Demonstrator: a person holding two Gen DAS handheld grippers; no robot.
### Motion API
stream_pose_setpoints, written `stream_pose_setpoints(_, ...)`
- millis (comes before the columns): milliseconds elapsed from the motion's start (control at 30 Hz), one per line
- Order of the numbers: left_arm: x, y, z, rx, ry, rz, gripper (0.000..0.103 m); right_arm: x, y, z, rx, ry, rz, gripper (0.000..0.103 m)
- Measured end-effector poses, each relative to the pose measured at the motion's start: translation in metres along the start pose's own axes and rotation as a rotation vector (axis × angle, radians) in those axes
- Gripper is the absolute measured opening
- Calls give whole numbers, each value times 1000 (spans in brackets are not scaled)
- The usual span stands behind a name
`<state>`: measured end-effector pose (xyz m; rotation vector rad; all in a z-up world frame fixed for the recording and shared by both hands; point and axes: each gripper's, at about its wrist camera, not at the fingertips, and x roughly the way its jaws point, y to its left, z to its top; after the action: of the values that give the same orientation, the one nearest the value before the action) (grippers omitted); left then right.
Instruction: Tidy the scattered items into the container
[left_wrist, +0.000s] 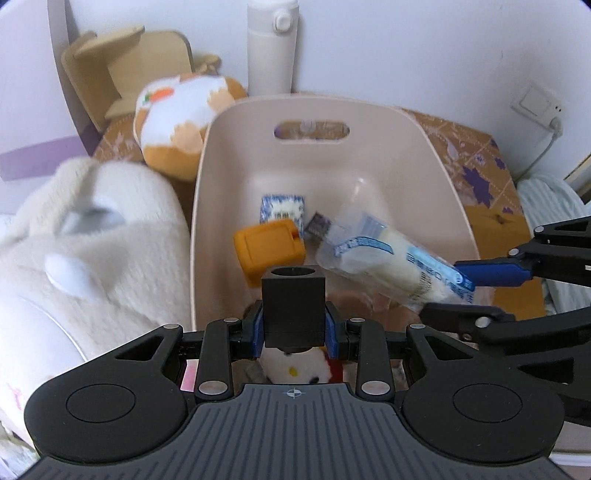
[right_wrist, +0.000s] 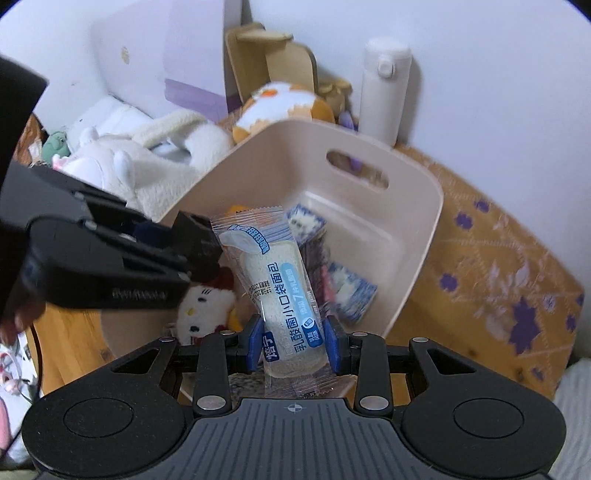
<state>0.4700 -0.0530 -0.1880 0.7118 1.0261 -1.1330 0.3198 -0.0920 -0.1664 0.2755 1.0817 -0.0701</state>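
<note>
Over the pale pink plastic bin with the cut-out handle (left_wrist: 424, 155), we hold both grippers at once. Our left gripper (left_wrist: 294, 326) has its blue-padded jaws closed on a black square block with a round hole in its top (left_wrist: 293, 295), which hangs just above the bin's near edge. Our right gripper (right_wrist: 294, 341) is clamped on the lower end of a clear-wrapped bread packet with blue printed lettering (right_wrist: 280, 288); the packet stands tilted, its top leaning left over the bin's interior, and its sealed top edge sits close beside the black block in the right wrist view.

Inside the bin lie an orange plastic box-shaped item (left_wrist: 269, 251), a small blue-and-white patterned packet (left_wrist: 282, 208) against the far side, and a white cat plush with a yellow nose and red bow (right_wrist: 205, 310) at the near end, below the left gripper. A second blue-and-white packet (right_wrist: 351, 291) rests against the bin's right wall.

The bin sits on an orange cloth with purple flowers (right_wrist: 498, 277). Just beside its left wall lies a fluffy cream plush (left_wrist: 92, 240), behind that an orange-and-white plush (left_wrist: 177, 114), and a white insulated bottle (left_wrist: 271, 48) stands upright against the wall behind the bin.
</note>
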Motion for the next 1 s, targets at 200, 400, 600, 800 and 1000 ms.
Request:
stream_pose_setpoints(200, 14, 4, -7, -3, 24, 3, 32, 11, 5, -4, 27, 31, -27, 31)
stream_pose_setpoints(400, 12, -3, -8, 28, 3, 2, 42, 14, 1, -5, 54, 41, -25, 26)
stream_pose_setpoints(600, -4, -9, -2, 40, -74, 28, 77, -2, 2, -4, 58, 2, -56, 46)
stream_pose_setpoints(800, -15, -5, 2, -14, -99, 7, 80, -33, -10, -1, 118, -62, -69, 66)
stream_pose_setpoints(1000, -33, -5, 7, -37, -134, 9, 80, -55, -11, 2, 159, -105, -96, 77)
